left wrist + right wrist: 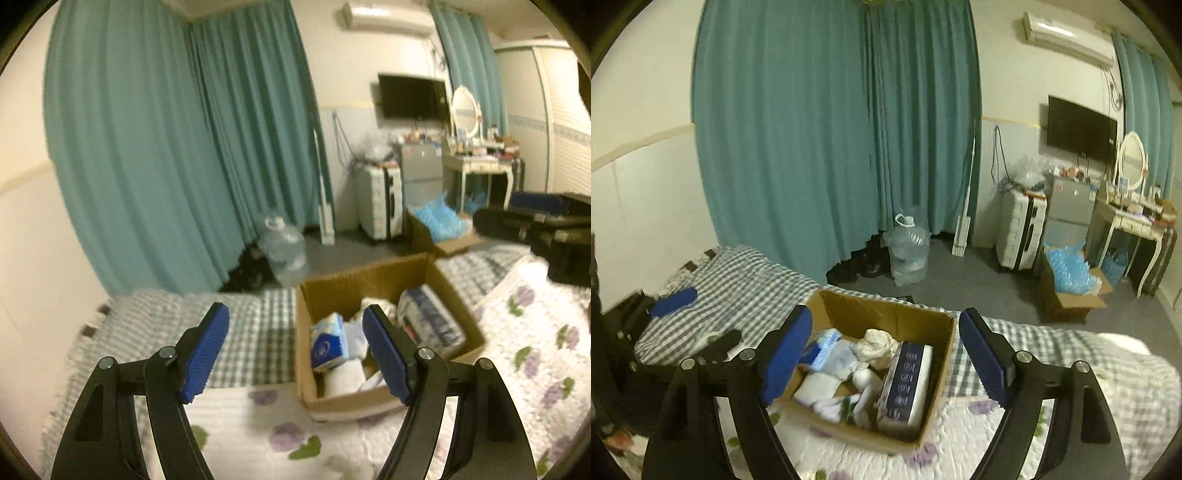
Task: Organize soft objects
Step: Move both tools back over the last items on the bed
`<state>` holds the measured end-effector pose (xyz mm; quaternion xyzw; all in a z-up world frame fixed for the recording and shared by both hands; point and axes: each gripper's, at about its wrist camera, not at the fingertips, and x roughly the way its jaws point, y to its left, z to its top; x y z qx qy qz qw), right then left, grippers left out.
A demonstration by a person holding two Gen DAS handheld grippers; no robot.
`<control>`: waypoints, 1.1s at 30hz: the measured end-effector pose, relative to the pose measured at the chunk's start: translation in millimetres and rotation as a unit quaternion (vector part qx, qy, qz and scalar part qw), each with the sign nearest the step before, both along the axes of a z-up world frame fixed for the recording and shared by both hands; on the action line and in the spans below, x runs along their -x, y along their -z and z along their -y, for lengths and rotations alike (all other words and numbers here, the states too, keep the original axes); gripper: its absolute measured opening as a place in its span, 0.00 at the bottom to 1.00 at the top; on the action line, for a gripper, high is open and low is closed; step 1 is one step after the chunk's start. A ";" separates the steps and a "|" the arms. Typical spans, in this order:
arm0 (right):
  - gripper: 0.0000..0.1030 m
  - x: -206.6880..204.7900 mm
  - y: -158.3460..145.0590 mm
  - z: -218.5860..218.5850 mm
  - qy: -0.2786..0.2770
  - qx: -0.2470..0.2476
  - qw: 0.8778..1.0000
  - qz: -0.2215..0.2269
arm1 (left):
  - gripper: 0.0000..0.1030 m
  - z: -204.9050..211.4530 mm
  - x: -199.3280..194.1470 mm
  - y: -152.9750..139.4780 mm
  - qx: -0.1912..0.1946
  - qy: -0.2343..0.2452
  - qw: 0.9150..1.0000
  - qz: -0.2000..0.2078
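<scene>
An open cardboard box (373, 280) stands on the bed and holds several soft items: a blue tissue pack (328, 341), a large blue-and-white wrapped pack (430, 319) and white cloth pieces. The box also shows in the right wrist view (886, 310), with the wrapped pack (907, 384) and a cream cloth bundle (879, 343) inside. My left gripper (295, 354) is open and empty, above the box's left side. My right gripper (884, 365) is open and empty, above the box. The left gripper's blue pad (674, 301) appears at the left of the right wrist view.
The bed has a checked sheet (255, 332) and a floral quilt (535, 354). On the floor stand a water jug (908, 254), a white suitcase (1021, 230) and a carton of blue plastic (1071, 280). Teal curtains (827, 129) hang behind. Black cases (546, 225) lie at the right.
</scene>
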<state>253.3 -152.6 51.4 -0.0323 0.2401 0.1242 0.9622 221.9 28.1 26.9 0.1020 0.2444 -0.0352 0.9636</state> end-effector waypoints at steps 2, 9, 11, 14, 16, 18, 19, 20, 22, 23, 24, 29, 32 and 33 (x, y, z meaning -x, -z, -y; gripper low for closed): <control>0.83 26.2 -16.1 -2.0 -0.006 0.006 1.000 0.009 | 0.87 -3.2 28.6 -24.0 0.000 0.000 1.000 0.023; 0.91 119.7 -51.8 -11.4 -0.026 0.021 0.999 0.042 | 0.91 -14.8 124.0 -79.9 0.006 -0.001 0.995 0.102; 0.91 138.5 -53.9 -13.7 -0.032 0.023 0.998 0.046 | 0.91 -17.4 140.7 -85.2 0.009 -0.001 0.994 0.105; 0.91 161.2 -50.0 -17.4 -0.037 0.017 0.998 0.045 | 0.91 -21.1 158.9 -82.5 0.019 0.006 0.994 0.107; 0.91 171.7 -42.3 -18.6 -0.042 0.005 0.998 0.041 | 0.91 -24.2 168.2 -71.8 0.030 0.012 0.995 0.093; 0.91 178.0 -30.8 -20.0 -0.053 -0.006 0.998 0.034 | 0.91 -24.8 170.4 -59.4 0.030 0.012 0.996 0.084; 0.91 179.3 -24.9 -21.3 -0.054 -0.008 0.998 0.031 | 0.91 -23.6 170.7 -53.4 0.028 0.011 0.996 0.081; 0.91 181.0 -17.7 -22.6 -0.056 -0.009 0.998 0.027 | 0.91 -22.8 171.9 -46.7 0.022 0.008 0.997 0.078; 0.91 180.1 2.8 -26.8 -0.057 -0.006 0.998 0.017 | 0.91 -24.2 169.7 -28.2 0.016 0.003 0.998 0.060; 0.91 179.7 14.5 -29.5 -0.056 -0.004 0.998 0.011 | 0.91 -26.3 169.0 -18.9 0.020 0.003 0.999 0.051; 0.91 176.8 26.0 -31.2 -0.054 -0.003 0.999 0.004 | 0.91 -28.0 167.9 -9.0 0.024 0.000 0.999 0.043; 0.91 143.8 93.8 -37.7 -0.046 -0.010 0.997 -0.054 | 0.91 -37.4 153.1 46.1 0.018 -0.058 0.998 0.033; 0.91 126.1 133.9 -43.6 -0.039 -0.006 0.996 -0.081 | 0.91 -50.3 141.7 77.2 0.047 -0.069 0.996 0.006; 0.91 119.1 151.4 -47.5 -0.039 -0.003 0.995 -0.096 | 0.91 -54.8 136.1 88.0 0.059 -0.074 0.995 -0.005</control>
